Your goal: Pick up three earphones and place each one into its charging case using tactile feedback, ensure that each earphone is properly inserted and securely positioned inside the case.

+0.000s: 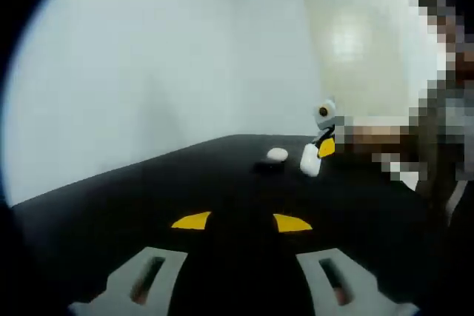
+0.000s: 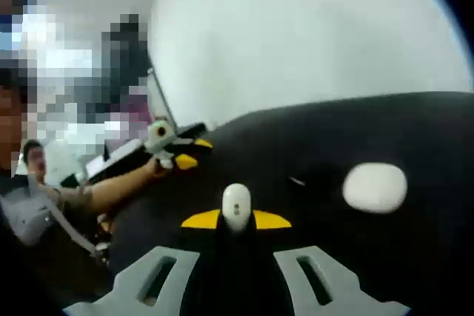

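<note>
A white earphone point(image 2: 236, 207) stands upright between the yellow tips of my right gripper point(image 2: 235, 219), which is shut on it above the black table point(image 2: 415, 131). A white oval charging case point(image 2: 375, 187) lies closed on the table, to the right of and just beyond the earphone. In the left gripper view, my left gripper point(image 1: 241, 221) is open with nothing between its yellow tips. Far ahead of it lies the white case point(image 1: 276, 155), and the right gripper point(image 1: 320, 149) hovers just to its right.
A pale wall point(image 1: 148, 72) rises behind the black table point(image 1: 111, 205). The left gripper point(image 2: 169, 147) comes in from the left in the right gripper view, held in a person's hand point(image 2: 111, 186). The table's far edge runs close behind the case.
</note>
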Demonstrator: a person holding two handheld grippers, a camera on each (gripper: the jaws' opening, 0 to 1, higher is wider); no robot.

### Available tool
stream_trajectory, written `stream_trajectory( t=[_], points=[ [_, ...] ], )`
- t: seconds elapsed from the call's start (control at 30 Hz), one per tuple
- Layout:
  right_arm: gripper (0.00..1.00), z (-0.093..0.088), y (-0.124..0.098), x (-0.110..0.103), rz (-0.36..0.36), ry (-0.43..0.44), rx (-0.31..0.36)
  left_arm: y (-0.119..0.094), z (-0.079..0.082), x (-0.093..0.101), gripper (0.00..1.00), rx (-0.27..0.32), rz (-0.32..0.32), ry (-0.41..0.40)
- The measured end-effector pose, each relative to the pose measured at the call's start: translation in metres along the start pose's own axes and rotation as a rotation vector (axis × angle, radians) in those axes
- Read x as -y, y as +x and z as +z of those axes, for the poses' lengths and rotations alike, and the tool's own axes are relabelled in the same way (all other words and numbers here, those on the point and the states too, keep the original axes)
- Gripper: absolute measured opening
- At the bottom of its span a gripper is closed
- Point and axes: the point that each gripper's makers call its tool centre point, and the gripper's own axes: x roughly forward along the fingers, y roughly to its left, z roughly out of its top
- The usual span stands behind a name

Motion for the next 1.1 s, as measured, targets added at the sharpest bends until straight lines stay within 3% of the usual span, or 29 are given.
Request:
stream_trajectory(
  t=[0.07,0.17,0.27,0.33,0.5,0.6,0.67,0.77,0.87,0.93,1.1],
  points=[
    [0.16,0.004,-0.009,0.007,-0.018,0.082,0.032,0.000,0.001,-0.001,0.28,0.003,-0.001,-0.003],
    [0.16,0.004,-0.015,0.023,-0.065,0.116,0.028,-0.001,0.002,-0.002,0.28,0.006,0.000,-0.005],
    [0.16,0.005,-0.013,0.029,-0.054,0.266,0.051,0.000,0.002,-0.002,0.28,-0.001,0.002,0.002],
    [0.16,0.005,-0.009,0.031,-0.051,0.289,0.059,0.000,0.002,-0.001,0.28,-0.001,0.000,0.004],
    [0.16,0.008,0.004,0.016,-0.029,0.339,0.042,-0.001,0.004,-0.002,0.28,0.004,0.011,-0.007],
    [0.16,0.015,0.020,-0.007,0.053,0.391,0.066,-0.003,0.009,-0.006,0.27,0.021,0.040,-0.039],
    [0.16,0.020,0.032,-0.012,0.070,0.387,0.062,-0.007,0.020,-0.008,0.26,0.065,0.067,-0.095],
    [0.16,0.016,0.057,-0.024,0.076,0.328,0.005,-0.020,0.053,0.012,0.25,0.178,0.033,-0.155],
    [0.16,0.015,0.079,-0.032,0.086,0.331,-0.009,-0.033,0.065,0.029,0.25,0.167,0.063,-0.147],
    [0.16,0.017,0.089,-0.036,0.096,0.345,-0.015,-0.042,0.067,0.038,0.25,0.176,0.090,-0.178],
    [0.16,0.019,0.107,-0.035,0.069,0.337,-0.028,-0.056,0.047,0.045,0.28,0.139,0.139,-0.278]
  ],
)
